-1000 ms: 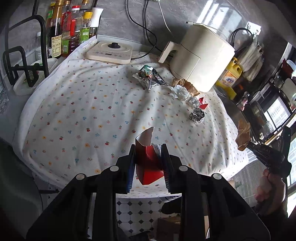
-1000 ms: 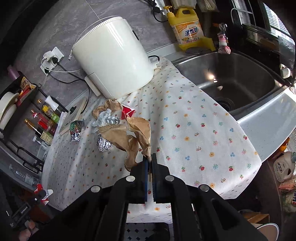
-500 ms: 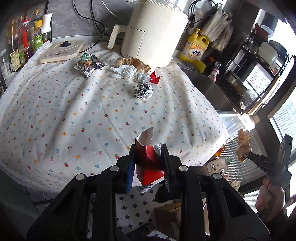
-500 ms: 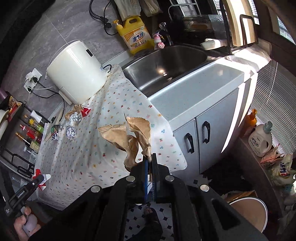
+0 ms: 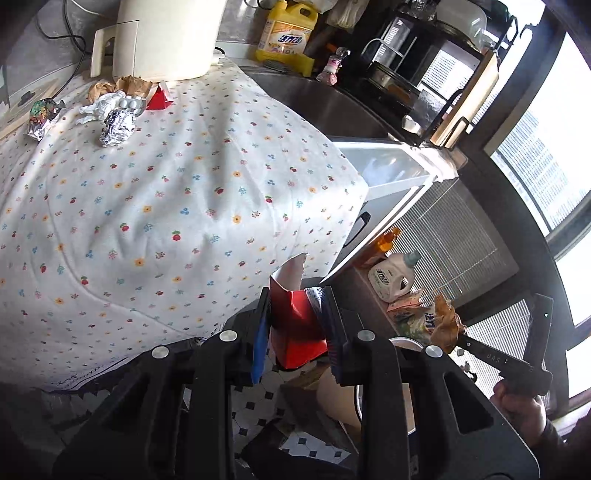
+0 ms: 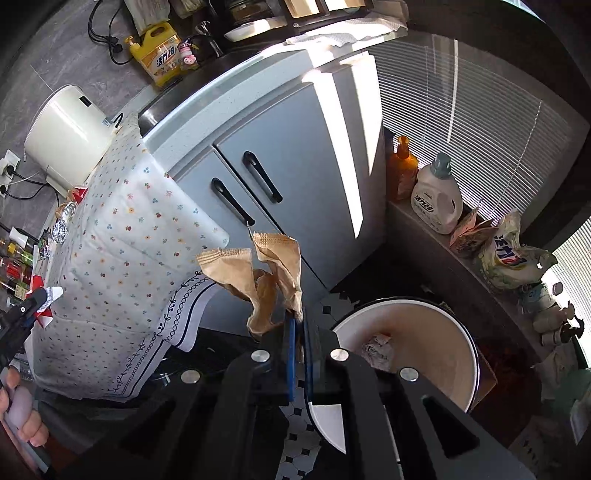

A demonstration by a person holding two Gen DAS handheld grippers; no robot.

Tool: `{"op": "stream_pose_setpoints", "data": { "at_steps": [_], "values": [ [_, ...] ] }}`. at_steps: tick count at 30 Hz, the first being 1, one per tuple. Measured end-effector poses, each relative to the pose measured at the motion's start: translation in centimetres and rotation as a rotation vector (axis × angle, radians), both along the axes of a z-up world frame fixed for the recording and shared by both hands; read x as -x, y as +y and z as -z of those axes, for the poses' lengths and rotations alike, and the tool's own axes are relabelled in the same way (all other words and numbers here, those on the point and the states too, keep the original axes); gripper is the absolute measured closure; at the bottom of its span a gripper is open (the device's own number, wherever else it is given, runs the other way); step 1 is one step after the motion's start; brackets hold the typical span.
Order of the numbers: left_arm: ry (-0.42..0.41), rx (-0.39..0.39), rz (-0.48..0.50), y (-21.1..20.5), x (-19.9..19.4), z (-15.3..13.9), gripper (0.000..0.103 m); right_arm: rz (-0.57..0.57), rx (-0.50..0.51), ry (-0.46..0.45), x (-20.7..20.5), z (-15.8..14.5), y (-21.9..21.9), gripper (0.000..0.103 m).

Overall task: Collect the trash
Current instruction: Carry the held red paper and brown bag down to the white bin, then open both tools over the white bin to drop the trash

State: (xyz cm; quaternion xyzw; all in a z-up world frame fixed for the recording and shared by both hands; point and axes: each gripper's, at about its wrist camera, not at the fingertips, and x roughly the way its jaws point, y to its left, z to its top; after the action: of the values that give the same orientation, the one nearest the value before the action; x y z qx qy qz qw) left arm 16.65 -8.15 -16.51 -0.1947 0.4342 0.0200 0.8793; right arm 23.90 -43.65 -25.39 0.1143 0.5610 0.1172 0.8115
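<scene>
My left gripper (image 5: 295,314) is shut on a red and white carton scrap (image 5: 293,317), held off the edge of the flowered tablecloth (image 5: 147,192). My right gripper (image 6: 298,325) is shut on a crumpled brown paper bag (image 6: 266,273), which hangs just left of a white round bin (image 6: 443,354) on the floor; some paper lies inside the bin. In the left wrist view the right gripper (image 5: 461,338) with its brown paper (image 5: 445,321) shows at the right. Trash left on the cloth: a foil ball (image 5: 116,127), white paper (image 5: 98,109), a blister pack (image 5: 131,103), a foil wrapper (image 5: 42,116), brown paper (image 5: 125,85) and a red scrap (image 5: 159,98).
A cream appliance (image 5: 162,37) and yellow detergent jug (image 5: 288,31) stand at the back by the sink (image 5: 332,107). Grey cabinet doors (image 6: 280,166) face the bin. A white detergent bottle (image 6: 437,199), an orange bottle (image 6: 402,170) and bags line the window ledge.
Both grippers have swung right, off the table toward the floor, each keeping its piece. The right wrist view went from the tabletop and sink to the cabinet front and the white bin.
</scene>
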Motion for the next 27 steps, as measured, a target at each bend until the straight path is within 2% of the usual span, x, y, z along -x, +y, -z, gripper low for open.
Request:
{"op": "stream_pose_setpoints", "data": {
  "at_steps": [9,10,11,12,13,27],
  "values": [
    [0.056,0.006,0.223,-9.2,-3.4,2.5,0.076,0.138,0.025,0.099,3.6,4.0,-7.0,0.095],
    [0.062,0.005,0.246,-10.1,-3.7,2.7,0.076,0.149,0.02,0.111,3.9,4.3,-7.6,0.091],
    [0.068,0.006,0.269,-11.1,-4.0,2.9,0.076,0.164,0.014,0.123,4.1,4.6,-8.2,0.085],
    [0.074,0.007,0.292,-12.0,-4.1,3.2,0.076,0.187,0.004,0.122,4.5,4.7,-8.9,0.064],
    [0.081,0.007,0.314,-12.8,-4.3,3.4,0.076,0.211,0.002,0.108,5.0,4.6,-9.6,0.049],
    [0.156,0.027,0.633,-24.8,-6.4,6.0,0.076,0.426,0.01,0.075,10.5,2.6,-17.1,0.05]
  ]
}}
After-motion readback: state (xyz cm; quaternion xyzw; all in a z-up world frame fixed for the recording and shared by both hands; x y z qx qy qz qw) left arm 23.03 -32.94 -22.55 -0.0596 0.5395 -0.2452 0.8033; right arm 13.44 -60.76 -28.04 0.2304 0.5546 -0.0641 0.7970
